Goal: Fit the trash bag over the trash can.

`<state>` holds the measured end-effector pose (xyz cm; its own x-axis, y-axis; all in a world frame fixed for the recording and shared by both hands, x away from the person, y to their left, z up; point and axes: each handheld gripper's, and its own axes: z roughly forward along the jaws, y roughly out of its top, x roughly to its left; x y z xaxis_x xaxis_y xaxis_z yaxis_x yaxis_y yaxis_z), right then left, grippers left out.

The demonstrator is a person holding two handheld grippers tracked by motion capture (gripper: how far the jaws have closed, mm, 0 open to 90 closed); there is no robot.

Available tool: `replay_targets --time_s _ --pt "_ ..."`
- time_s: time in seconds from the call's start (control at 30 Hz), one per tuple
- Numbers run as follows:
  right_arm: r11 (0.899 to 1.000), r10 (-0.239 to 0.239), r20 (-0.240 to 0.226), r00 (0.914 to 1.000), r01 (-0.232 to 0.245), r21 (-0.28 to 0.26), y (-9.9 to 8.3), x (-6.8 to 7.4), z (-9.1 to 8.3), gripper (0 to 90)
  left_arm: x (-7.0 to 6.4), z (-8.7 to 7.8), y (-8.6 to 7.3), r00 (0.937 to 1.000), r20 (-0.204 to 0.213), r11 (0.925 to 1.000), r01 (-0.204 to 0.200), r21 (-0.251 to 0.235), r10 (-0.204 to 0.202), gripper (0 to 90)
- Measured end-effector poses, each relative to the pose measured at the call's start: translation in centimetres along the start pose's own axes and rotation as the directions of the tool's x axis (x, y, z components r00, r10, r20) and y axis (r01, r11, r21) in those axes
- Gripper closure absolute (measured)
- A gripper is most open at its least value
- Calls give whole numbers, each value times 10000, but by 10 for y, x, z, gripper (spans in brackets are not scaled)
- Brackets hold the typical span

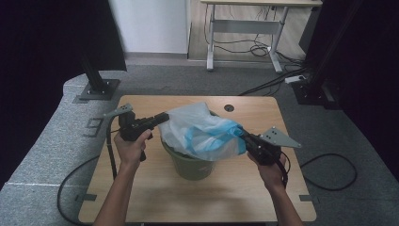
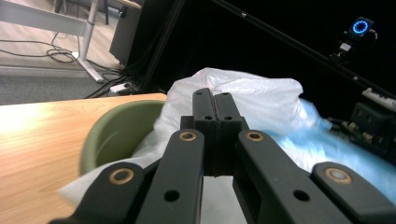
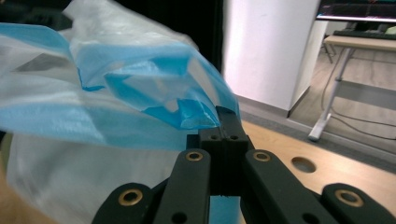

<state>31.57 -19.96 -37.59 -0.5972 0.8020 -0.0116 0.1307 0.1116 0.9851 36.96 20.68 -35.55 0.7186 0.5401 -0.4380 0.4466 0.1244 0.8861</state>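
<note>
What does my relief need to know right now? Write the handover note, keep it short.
Left claw: shut on the bag's left edge, held above the bin's rim.
Right claw: shut on the bag's blue-banded right edge, same height.
Bin: green, upright, mid-table.
Done: the bag is gripped on both sides and stretched over the bin, its lower part hanging inside.
Left: likely spread the mouth wider, pull the edges down over the rim, then release. The far rim is hidden behind the bag, so check it.
</note>
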Motion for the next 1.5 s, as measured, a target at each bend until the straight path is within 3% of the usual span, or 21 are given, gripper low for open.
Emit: replay_targets --time_s 0.17,0.33,0.5,0.63,0.8,0.9,1.1,1.33,1.5 --pt "9998 -173 294 9994 177 -131 6 -1 0 892 10 -8 -12 9998 -166 9999 100 100 -99 899" --pt "9996 -279 199 9994 280 -51 -6 8 -4 891 16 -19 -25 9996 -214 9996 164 207 -160 899" --pt "9999 -105 -463 9989 109 77 -29 24 -19 892 19 -37 -43 9991 -415 9989 -13 470 32 899" --pt "9998 121 -823 9965 -107 168 -46 32 -31 891 27 -47 -56 9981 -601 9980 169 606 -133 899" --pt "9977 256 -1082 9938 -186 659 -71 39 -33 892 35 -52 -70 9971 -699 9967 362 728 -311 899" --pt "9958 480 -1194 9917 -382 829 -81 39 -30 892 37 -51 -74 9967 -752 9962 376 784 -317 899" --pt "9925 656 -1446 9873 -496 1115 -94 44 -23 892 33 -51 -78 9957 -915 9947 -23 1028 118 899" --pt "9898 690 -1616 9844 -473 1342 -104 49 -23 892 35 -59 -86 9961 -877 9950 100 991 -13 899" --pt "9861 698 -1572 9851 -443 1601 -107 45 -19 892 40 -56 -87 9945 -1029 9936 302 1092 -189 899"
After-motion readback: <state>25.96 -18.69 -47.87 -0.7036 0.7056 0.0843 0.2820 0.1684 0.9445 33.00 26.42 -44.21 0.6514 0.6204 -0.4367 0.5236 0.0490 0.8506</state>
